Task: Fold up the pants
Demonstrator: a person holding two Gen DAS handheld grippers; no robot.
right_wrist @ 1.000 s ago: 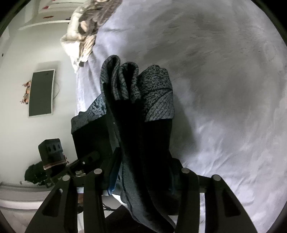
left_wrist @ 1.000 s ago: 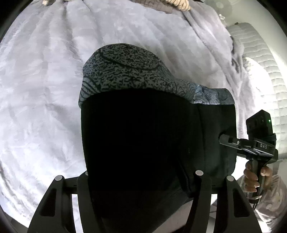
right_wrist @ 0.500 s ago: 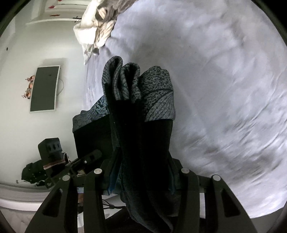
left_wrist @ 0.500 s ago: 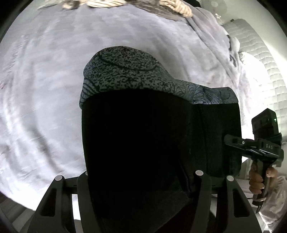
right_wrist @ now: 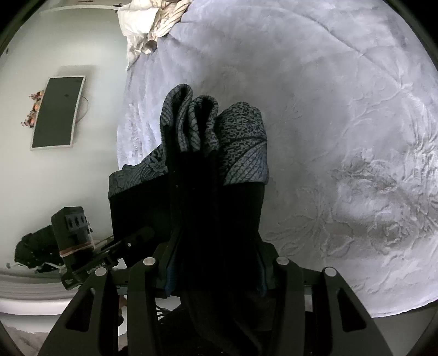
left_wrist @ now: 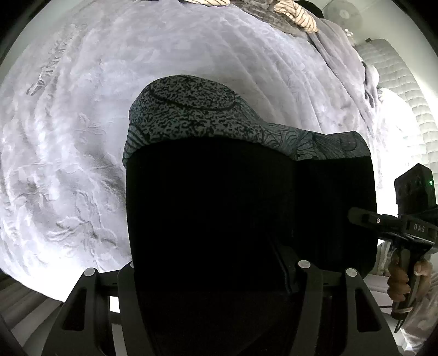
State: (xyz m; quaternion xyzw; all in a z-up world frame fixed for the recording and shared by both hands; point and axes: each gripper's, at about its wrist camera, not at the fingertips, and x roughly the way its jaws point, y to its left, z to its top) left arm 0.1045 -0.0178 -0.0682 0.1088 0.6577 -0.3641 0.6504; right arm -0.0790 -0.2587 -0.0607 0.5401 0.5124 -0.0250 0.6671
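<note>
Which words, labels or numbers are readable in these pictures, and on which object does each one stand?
"DAS": white letters on the body of the right gripper, in the left wrist view.
Small print on the left gripper, in the right wrist view: upside down and too blurred to read.
Nothing readable on the pants.

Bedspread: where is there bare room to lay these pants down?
The pale bedspread lies bare beyond and to the side of the hanging pants, in both wrist views. Crowded only at its far edge: a heap of striped and white laundry, with a rumpled grey blanket running down one side.
</note>
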